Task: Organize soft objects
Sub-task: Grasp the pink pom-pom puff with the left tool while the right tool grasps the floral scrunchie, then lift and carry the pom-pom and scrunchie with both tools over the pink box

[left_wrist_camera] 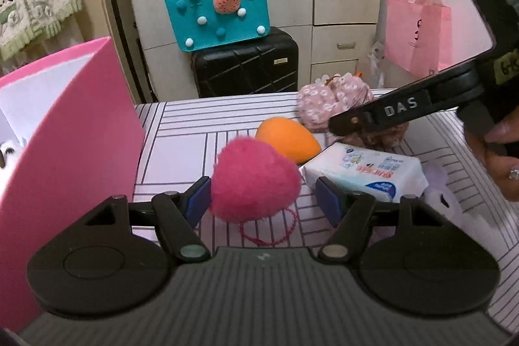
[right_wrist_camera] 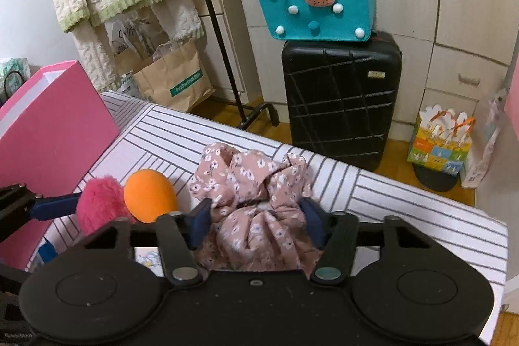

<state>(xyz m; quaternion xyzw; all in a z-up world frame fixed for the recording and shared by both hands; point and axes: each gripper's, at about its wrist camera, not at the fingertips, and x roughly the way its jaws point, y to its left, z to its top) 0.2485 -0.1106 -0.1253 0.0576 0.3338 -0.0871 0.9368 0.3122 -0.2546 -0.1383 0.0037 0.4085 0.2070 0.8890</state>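
Observation:
In the left wrist view, a fluffy pink pom-pom (left_wrist_camera: 254, 180) on a pink elastic loop lies on the striped table. My left gripper (left_wrist_camera: 263, 200) straddles it, open. The left pad touches the fluff and the right pad stands clear of it. In the right wrist view, my right gripper (right_wrist_camera: 256, 222) is shut on a pink floral fabric scrunchie (right_wrist_camera: 253, 184), both blue pads pressed into its folds. An orange egg-shaped sponge (left_wrist_camera: 287, 140) sits just behind the pom-pom. A white tissue pack (left_wrist_camera: 366, 171) lies to its right.
A tall pink box (left_wrist_camera: 65, 135) stands open at the table's left edge. A white plush toy (left_wrist_camera: 447, 200) lies at the right. A person's hand (left_wrist_camera: 499, 158) holds the right gripper. Beyond the table stand a black suitcase (right_wrist_camera: 340, 99) with a teal felt bag (right_wrist_camera: 314, 8).

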